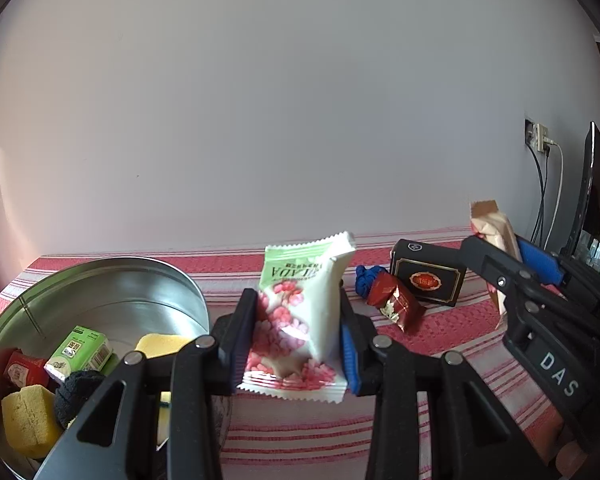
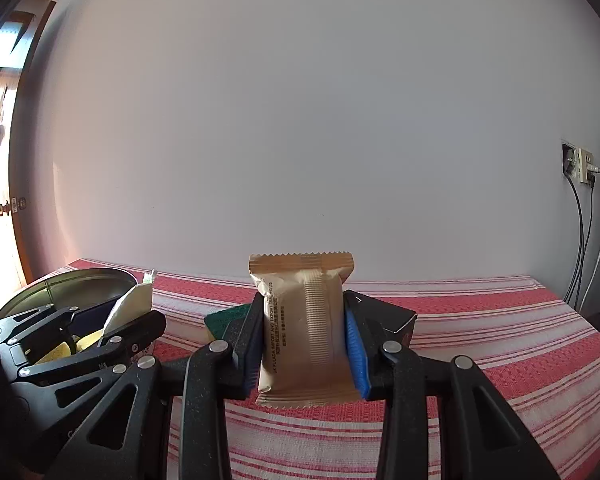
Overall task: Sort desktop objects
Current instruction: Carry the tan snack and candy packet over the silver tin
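Here, spreading across both views: the counter [image 1: 440, 360] under a red-and-white striped cloth, backed by a plain pale wall [image 1: 260, 100].

Sitting at the counter's left end: a round metal tin [image 1: 112, 292], holding yellow sponges [image 1: 28, 420], a green-and-white carton [image 1: 80, 352], a red packet [image 1: 22, 370] and a dark knitted lump [image 1: 76, 394].

Hovering beside the tin's right rim: the left tool [image 1: 296, 340], clenched on a white snack pouch [image 1: 300, 320] with pink blossoms and a green top band, pouch standing upright between the pads, clear of the cloth.

Reaching in from the right of the left view: the right tool [image 2: 304, 340], clamped on a tan snack pouch [image 2: 304, 328], upright, serrated seam on top, held above the cloth.

Lying on the counter between the two tools: a black box [image 1: 428, 278] with a gold-framed red emblem, standing on edge; just in front of it, a dark red wrapped sweet [image 1: 396, 304], tilted; touching the sweet's far side, a blue bundle [image 1: 366, 280].

Peeking out behind the right tool's left finger in the right view: a green scouring pad [image 2: 224, 320].

Hanging on the far right wall: a socket [image 1: 538, 138] with cables running down.
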